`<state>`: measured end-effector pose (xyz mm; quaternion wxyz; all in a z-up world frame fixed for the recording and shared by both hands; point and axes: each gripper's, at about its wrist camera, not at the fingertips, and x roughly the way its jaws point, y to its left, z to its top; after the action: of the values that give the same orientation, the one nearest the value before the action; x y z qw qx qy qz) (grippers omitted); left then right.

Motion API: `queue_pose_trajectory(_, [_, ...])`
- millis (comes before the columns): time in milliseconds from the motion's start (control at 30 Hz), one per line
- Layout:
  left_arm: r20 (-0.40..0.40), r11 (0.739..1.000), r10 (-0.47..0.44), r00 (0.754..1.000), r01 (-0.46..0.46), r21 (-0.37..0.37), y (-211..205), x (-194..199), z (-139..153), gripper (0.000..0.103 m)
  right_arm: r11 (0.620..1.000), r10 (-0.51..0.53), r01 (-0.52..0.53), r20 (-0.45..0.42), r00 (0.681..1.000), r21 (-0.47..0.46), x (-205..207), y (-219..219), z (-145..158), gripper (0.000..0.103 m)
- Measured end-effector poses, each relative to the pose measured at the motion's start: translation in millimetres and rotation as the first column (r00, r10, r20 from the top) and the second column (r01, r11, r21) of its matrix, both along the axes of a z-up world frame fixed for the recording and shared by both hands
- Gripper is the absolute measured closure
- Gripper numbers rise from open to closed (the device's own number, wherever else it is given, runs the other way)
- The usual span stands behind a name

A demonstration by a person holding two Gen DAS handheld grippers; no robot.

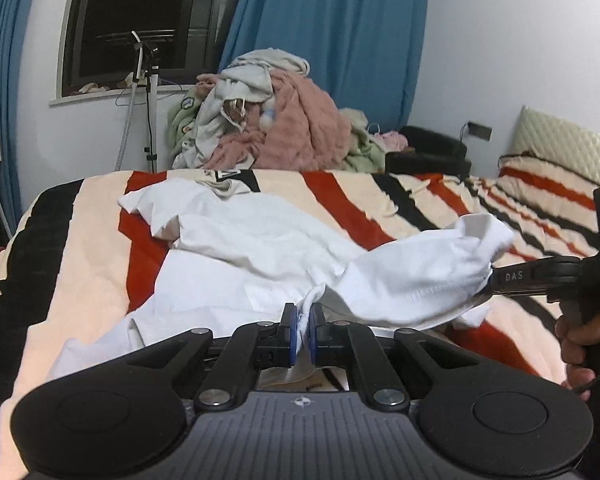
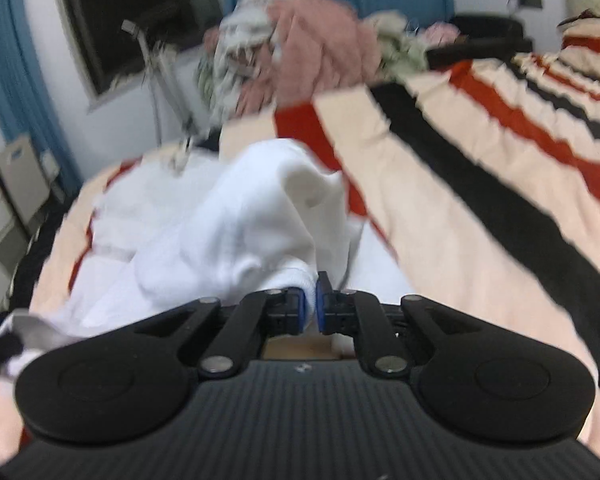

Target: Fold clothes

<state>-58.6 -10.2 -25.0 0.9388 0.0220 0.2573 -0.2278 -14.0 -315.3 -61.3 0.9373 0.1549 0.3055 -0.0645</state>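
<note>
The left claw (image 1: 303, 322) is pinched on a white hem of the shirt (image 1: 236, 248), the cloth bunched between its blue pads. Just past it the shirt lies rumpled across the striped blanket (image 1: 380, 200), one part lifted and pulled taut off to the right, where the right claw (image 2: 309, 300) grips its edge, pads pressed on the fabric. A hand (image 1: 584, 340) holds that tool at the right edge. Ahead of the right claw the raised cloth blocks much of the view, which is blurred. Farther out, beyond the bed's far edge, a heap of clothes (image 1: 276, 124) sits, pink and pale green, with a stand (image 1: 150, 92) left of it, blue curtains (image 1: 340, 28) and a dark window (image 1: 140, 12) behind.
</note>
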Motion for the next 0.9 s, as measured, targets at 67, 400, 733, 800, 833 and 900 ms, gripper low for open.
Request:
queue_pose_trajectory(67, [-0.002,1.000,0.005,1.000,-0.005,0.002,1.2,-2.8,-1.3,0.097,0.999,0.010,-0.010,-0.002,1.000,-0.053,-7.1,7.0,0.2,0.063])
queue_pose_trajectory(400, [0.118,0.995,0.017,0.993,-0.005,-0.102,7.9,-15.9,12.6,0.096,0.950,-0.244,0.291,0.314,0.918,-0.111,-52.9,-6.9,27.4,0.024])
queue_pose_trajectory(733, [0.227,0.987,-0.006,0.974,0.042,-0.155,6.6,-29.3,23.8,0.097,0.795,-0.196,0.185,-0.043,0.980,0.578,-22.5,-73.8,-29.6,0.021])
queue_pose_trajectory(800, [0.231,0.987,-0.004,0.973,0.042,-0.158,7.5,-30.0,24.7,0.097,0.751,-0.152,0.160,-0.068,0.986,0.641,-20.0,-75.8,-33.0,0.021])
queue_pose_trajectory(833, [0.233,0.986,-0.004,0.973,0.042,-0.160,8.0,-30.4,25.1,0.097,0.746,-0.139,0.144,-0.060,0.988,0.650,-20.6,-76.4,-30.1,0.021])
queue_pose_trajectory(900, [0.234,0.986,-0.005,0.972,0.045,-0.163,10.3,-31.6,26.0,0.097,0.762,-0.131,0.106,-0.007,0.991,0.639,-24.3,-79.1,-18.2,0.021])
